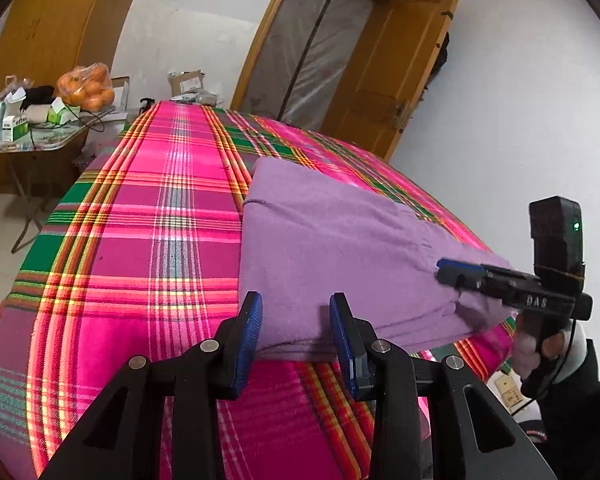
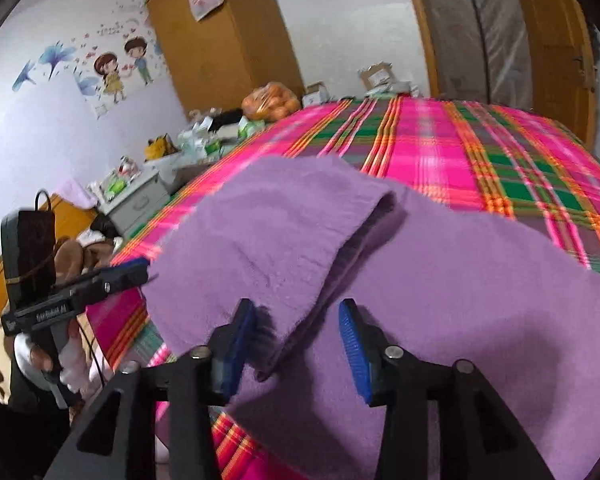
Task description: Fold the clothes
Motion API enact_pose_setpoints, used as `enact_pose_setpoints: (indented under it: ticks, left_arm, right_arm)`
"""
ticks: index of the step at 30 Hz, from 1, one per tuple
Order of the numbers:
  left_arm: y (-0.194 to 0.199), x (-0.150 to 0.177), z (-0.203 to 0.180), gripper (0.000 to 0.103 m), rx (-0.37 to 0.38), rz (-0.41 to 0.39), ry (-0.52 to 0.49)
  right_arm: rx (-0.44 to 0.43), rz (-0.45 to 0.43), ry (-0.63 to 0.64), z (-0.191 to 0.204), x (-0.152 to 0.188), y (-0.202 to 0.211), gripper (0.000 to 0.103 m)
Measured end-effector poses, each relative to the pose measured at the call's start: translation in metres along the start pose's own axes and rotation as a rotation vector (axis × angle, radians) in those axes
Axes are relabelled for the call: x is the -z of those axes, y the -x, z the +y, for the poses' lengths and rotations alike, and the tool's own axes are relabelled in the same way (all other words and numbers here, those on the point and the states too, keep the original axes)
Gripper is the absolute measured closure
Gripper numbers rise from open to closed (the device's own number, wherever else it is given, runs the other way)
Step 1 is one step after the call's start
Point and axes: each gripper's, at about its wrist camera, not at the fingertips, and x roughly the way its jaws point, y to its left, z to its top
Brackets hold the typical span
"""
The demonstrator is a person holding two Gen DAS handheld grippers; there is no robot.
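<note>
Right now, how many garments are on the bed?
1: a purple garment on the plaid bedspread, near its front edge, partly folded. Others may lie out of view.

A bag of oranges [image 1: 87, 89] sits on a cluttered side table [image 1: 56, 140] beside the wooden door [image 1: 396, 80].

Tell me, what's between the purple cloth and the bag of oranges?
Only the pink plaid bedcover. In the left wrist view it runs bare from the purple cloth towards the bag of oranges, which sits on a cluttered side table beyond the bed.
</note>
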Motion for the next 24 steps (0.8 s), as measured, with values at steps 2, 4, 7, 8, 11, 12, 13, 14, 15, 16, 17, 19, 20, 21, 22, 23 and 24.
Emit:
enact_pose_setpoints:
  ticks: [2, 4, 7, 8, 11, 12, 13, 14, 15, 16, 17, 19, 20, 21, 22, 23, 24]
  left_arm:
    - [0.001, -0.004, 0.001, 0.067, 0.002, -0.003, 0.006]
    - [0.001, -0.011, -0.001, 0.067, 0.002, -0.014, -0.004]
    - [-0.002, -0.023, -0.006, 0.067, 0.012, -0.029, -0.025]
    - [-0.006, -0.024, -0.007, 0.067, 0.010, -0.019, -0.025]
    - [-0.020, -0.019, -0.006, 0.067, 0.003, 0.035, -0.018]
    - [-0.024, -0.015, -0.006, 0.067, 0.001, 0.052, -0.019]
    - [-0.023, -0.012, -0.007, 0.067, -0.002, 0.043, -0.030]
    - [-0.022, -0.013, -0.007, 0.067, -0.001, 0.043, -0.030]
    - [-0.021, -0.015, -0.007, 0.067, 0.002, 0.047, -0.026]
    - [-0.019, -0.016, -0.006, 0.067, 0.005, 0.050, -0.022]
    - [-0.018, -0.020, -0.006, 0.067, 0.012, 0.049, -0.019]
    - [-0.016, -0.031, -0.007, 0.067, -0.002, 0.031, -0.034]
    - [-0.016, -0.037, -0.008, 0.067, -0.014, 0.021, -0.040]
    - [-0.017, -0.044, -0.007, 0.067, -0.020, 0.015, -0.042]
    - [-0.020, -0.050, -0.008, 0.067, -0.024, 0.012, -0.048]
    - [-0.022, -0.056, -0.009, 0.067, -0.029, 0.011, -0.055]
    - [-0.025, -0.062, -0.011, 0.067, -0.033, 0.009, -0.061]
  right_arm:
    - [0.021, -0.052, 0.001, 0.001, -0.004, 0.005, 0.075]
    - [0.012, -0.072, -0.012, 0.002, -0.011, 0.005, 0.075]
    - [-0.011, -0.078, -0.008, 0.009, -0.021, 0.000, 0.075]
    - [-0.007, -0.068, -0.001, 0.011, -0.023, -0.004, 0.075]
    - [0.027, -0.004, 0.011, 0.014, -0.024, -0.021, 0.075]
    - [0.048, 0.041, 0.008, 0.011, -0.022, -0.031, 0.075]
    - [0.043, 0.044, -0.002, 0.008, -0.022, -0.031, 0.076]
    - [0.041, 0.046, -0.007, 0.007, -0.023, -0.029, 0.077]
    - [0.043, 0.054, -0.010, 0.006, -0.025, -0.028, 0.077]
    - [0.041, 0.055, -0.018, 0.004, -0.026, -0.026, 0.077]
    - [0.038, 0.053, -0.028, 0.001, -0.028, -0.025, 0.077]
    - [0.041, 0.036, -0.036, 0.000, -0.034, -0.023, 0.077]
    - [0.048, 0.024, -0.033, 0.000, -0.040, -0.023, 0.077]
    - [0.054, 0.017, -0.031, -0.002, -0.044, -0.023, 0.077]
    - [0.060, 0.011, -0.032, -0.002, -0.049, -0.025, 0.077]
    - [0.063, 0.008, -0.033, -0.003, -0.055, -0.026, 0.077]
    - [0.064, 0.005, -0.035, -0.004, -0.061, -0.028, 0.077]
